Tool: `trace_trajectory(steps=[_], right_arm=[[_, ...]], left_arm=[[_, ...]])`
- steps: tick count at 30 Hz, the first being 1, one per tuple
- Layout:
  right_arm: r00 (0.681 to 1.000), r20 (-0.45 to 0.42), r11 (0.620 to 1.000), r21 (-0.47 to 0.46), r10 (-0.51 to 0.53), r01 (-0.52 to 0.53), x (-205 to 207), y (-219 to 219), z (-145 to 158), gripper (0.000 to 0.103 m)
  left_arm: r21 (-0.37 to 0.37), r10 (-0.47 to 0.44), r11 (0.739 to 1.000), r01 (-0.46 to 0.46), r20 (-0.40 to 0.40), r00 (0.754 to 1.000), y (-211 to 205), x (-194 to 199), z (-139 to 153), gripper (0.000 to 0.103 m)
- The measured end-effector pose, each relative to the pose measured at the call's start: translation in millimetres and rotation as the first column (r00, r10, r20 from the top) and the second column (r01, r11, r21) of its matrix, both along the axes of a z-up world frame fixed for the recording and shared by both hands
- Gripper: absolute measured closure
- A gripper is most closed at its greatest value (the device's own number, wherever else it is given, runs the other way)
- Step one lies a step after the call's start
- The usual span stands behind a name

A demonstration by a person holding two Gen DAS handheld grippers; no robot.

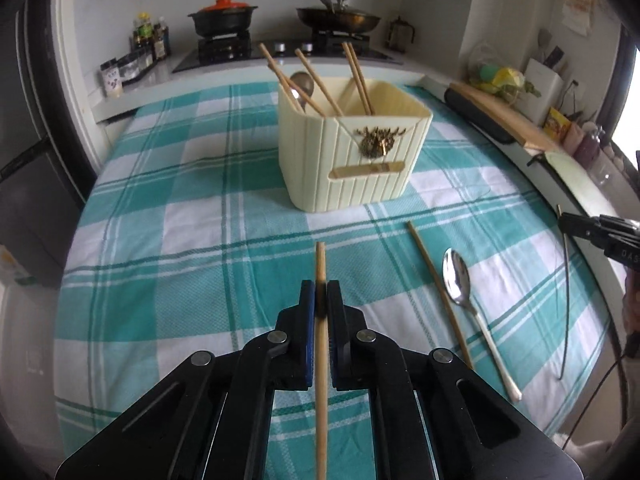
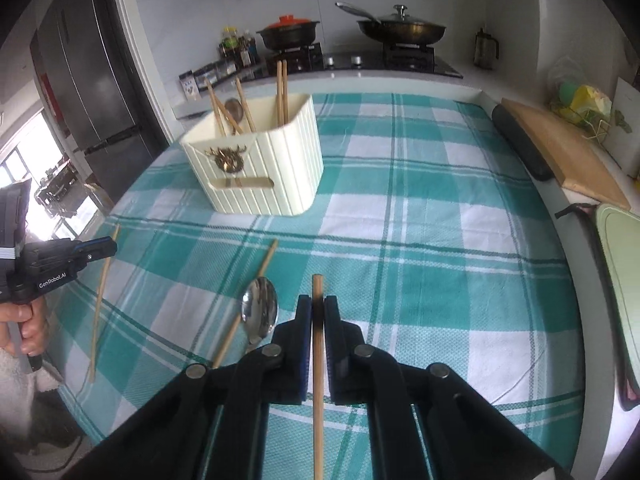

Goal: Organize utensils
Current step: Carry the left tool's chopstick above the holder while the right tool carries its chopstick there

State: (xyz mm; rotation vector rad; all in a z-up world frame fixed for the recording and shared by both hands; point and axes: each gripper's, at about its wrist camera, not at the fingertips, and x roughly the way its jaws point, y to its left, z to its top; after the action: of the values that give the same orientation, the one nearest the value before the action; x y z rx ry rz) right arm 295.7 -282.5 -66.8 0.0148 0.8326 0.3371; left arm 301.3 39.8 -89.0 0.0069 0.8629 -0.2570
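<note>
The left gripper [image 1: 320, 292] is pinching a chopstick [image 1: 321, 360] between its blue pads, the stick running lengthwise through the jaws with its tip poking out toward the far side, above the checked cloth [image 1: 180, 240]. The right gripper [image 2: 318, 308] is doing the same with a second chopstick [image 2: 318, 380], clamped between its pads and pointing far. A cream bin [image 1: 352, 152] is standing upright on the cloth beyond both grippers, with a dark ornament on its near face, and it is holding several chopsticks [image 1: 312, 84] leaning at angles plus a spoon [image 1: 302, 84] tucked in its far-left part. In the left wrist view, one loose chopstick [image 1: 438, 288] is lying on the cloth to the right of the gripper, and a metal spoon [image 1: 460, 280] is lying just beside it, bowl toward the bin and pale handle running near. In the right wrist view the same pair is lying just left of the right gripper, with the left gripper showing at the left edge, held in a hand [image 2: 24, 328]. On the stove at the far wall a pot [image 1: 222, 16] with an orange lid and a pan [image 1: 338, 18] are sitting, and a wooden board [image 2: 560, 152] is lying along the counter to the right.
</note>
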Motion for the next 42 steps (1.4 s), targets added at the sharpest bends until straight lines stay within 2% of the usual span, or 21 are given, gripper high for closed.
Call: trace_trajectory(steps=[6,13,17,23,28,37,41,42], right_arm=[[0.988,0.155,0.999,0.048,-0.012,0.005,-35,-5,50,0.097],[0.953,0.299,0.997,0.075,-0.042,0.020,-52,6,77,0.097],[0.939,0.340,0.995,0.102,-0.056,0.023,-49,10,92,0.097],[0.932,0.360,0.995,0.095,-0.043,0.009,-35,15,115,0.097],[0.921,0.388,0.998,0.070,-0.032,0.005,-15,23,140,0.097],[0.877,0.480,0.998,0.059,-0.026,-0.002,42,44,189,0.097],[0.853,0.521,0.996,0.088,-0.024,-0.025,73,58,197,0.097],[0.849,0.528,0.996,0.084,-0.016,-0.033,81,63,197,0.097]], left_arm=[[-0.092,0.021,0.996,-0.008,0.131,0.991,14,-32,53,0.099],[-0.152,0.046,0.988,-0.013,0.214,0.976,20,-46,80,0.099],[-0.172,0.062,0.985,-0.021,0.236,0.970,25,-46,91,0.100],[-0.167,0.060,0.986,-0.018,0.253,0.966,32,-40,110,0.100],[-0.175,0.077,0.984,-0.026,0.288,0.954,39,-26,137,0.100],[-0.217,0.152,0.974,-0.068,0.399,0.904,39,21,195,0.100],[-0.224,0.189,0.970,-0.095,0.449,0.874,28,53,208,0.100],[-0.217,0.188,0.971,-0.097,0.451,0.872,24,63,209,0.100]])
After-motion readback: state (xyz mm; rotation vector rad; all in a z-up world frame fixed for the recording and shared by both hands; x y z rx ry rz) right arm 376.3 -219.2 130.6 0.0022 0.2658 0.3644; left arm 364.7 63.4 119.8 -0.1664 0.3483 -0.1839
